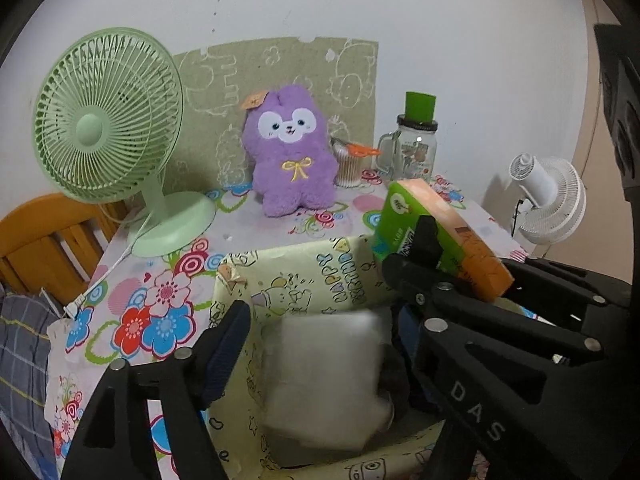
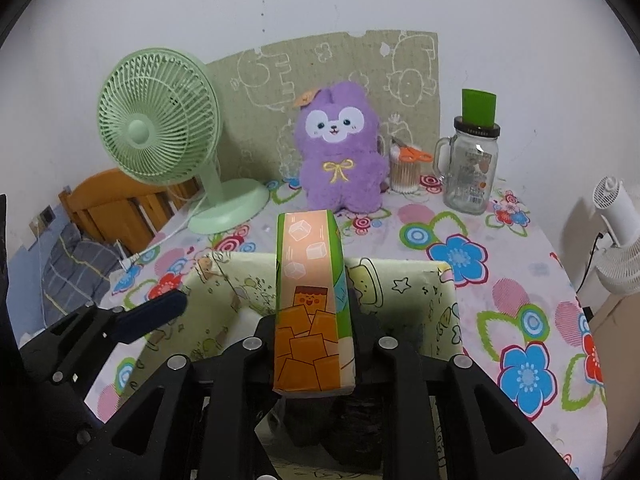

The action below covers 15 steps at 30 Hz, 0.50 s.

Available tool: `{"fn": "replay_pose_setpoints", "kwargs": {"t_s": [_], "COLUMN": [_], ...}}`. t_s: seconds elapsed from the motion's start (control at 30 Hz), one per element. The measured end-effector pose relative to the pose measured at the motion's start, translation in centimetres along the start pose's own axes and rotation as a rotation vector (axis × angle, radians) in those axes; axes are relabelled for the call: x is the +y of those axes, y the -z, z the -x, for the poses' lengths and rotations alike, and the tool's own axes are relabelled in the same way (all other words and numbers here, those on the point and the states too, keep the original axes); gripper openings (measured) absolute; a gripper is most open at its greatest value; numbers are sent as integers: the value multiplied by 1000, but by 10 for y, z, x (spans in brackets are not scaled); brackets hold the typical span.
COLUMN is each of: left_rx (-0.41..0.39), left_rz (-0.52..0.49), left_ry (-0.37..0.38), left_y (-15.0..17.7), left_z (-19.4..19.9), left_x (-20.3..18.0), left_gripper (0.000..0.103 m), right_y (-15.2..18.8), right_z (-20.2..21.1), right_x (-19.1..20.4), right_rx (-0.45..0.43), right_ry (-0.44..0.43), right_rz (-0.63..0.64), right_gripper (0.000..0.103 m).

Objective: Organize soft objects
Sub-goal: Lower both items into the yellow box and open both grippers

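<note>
My right claw [image 2: 316, 344] grips the tissue pack [image 2: 310, 300] above the box [image 2: 400, 280]; left claw [image 1: 320, 320] wide. White pack [image 1: 324, 376] inside; plush [image 2: 340, 152] remains, upper centre.

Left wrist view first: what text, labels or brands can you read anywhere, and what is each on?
"DAS": embossed on the right gripper arm, seen in the left wrist view.
"HAPPY": printed on the yellow box wall; the word beneath it is not legible.
Green-orange pack: side print too small to read.
Glass jar: label too blurred.
Plush tag: too small.
</note>
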State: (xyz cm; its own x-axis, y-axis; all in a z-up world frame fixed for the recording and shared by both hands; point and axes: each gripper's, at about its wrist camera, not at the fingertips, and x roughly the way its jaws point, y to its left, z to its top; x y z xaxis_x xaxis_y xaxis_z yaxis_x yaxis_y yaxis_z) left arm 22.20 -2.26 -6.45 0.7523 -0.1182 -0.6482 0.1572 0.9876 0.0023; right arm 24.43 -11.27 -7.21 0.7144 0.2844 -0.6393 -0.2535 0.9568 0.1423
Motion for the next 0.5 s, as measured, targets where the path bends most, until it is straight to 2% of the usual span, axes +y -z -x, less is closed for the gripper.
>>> {"fn": "replay_pose_setpoints", "kwargs": {"t_s": [0.03,0.1,0.33,0.5], "left_rx": [8,14,6,-1], "left_rz": [4,12,11,24], "left_ry": [-4,-2,-7,-4], "left_y": [1,2,3,4], "left_z": [-2,-3,2,8], "left_x": [1,3,2,3], "left_gripper": [85,87,97,98], "right_y": [0,2,4,6], "right_z": [-1,1,9,21], "right_x": [0,-1,3,6], "right_rx": [4,-11,-15,-45], "right_ry": [3,-11,-11,23], "right_rz": [3,-7,2,9], "right_gripper": [49,72,79,86]}}
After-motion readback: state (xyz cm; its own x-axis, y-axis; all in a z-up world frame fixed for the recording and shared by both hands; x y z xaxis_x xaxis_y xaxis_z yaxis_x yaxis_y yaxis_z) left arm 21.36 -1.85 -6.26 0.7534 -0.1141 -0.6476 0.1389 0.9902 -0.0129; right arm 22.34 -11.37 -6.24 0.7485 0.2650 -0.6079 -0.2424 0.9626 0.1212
